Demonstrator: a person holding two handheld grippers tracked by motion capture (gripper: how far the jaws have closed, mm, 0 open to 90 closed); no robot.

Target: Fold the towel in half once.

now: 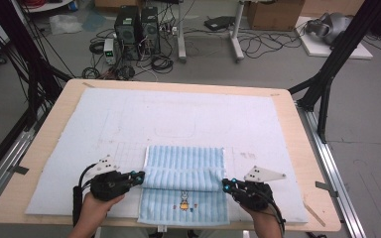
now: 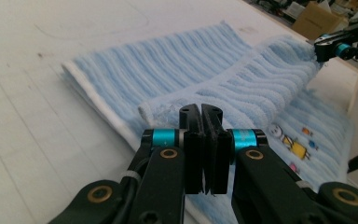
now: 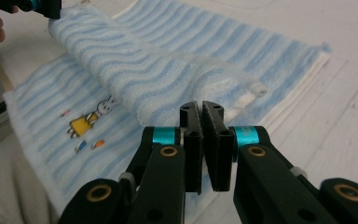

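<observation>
A light blue striped towel with a small rabbit picture lies on the white mat near the table's front edge. Its far edge is pulled back over the middle into a raised fold. My left gripper pinches the fold's left end, and my right gripper pinches its right end. In the left gripper view the jaws are pressed together at the towel's white-edged corner. The right gripper view has its jaws shut on the other corner. Both hands hold the fold slightly above the flat part of the towel.
The white mat covers most of the wooden table. Black frame struts stand at both sides of the table. Computer towers, cables and boxes are on the floor beyond the far edge.
</observation>
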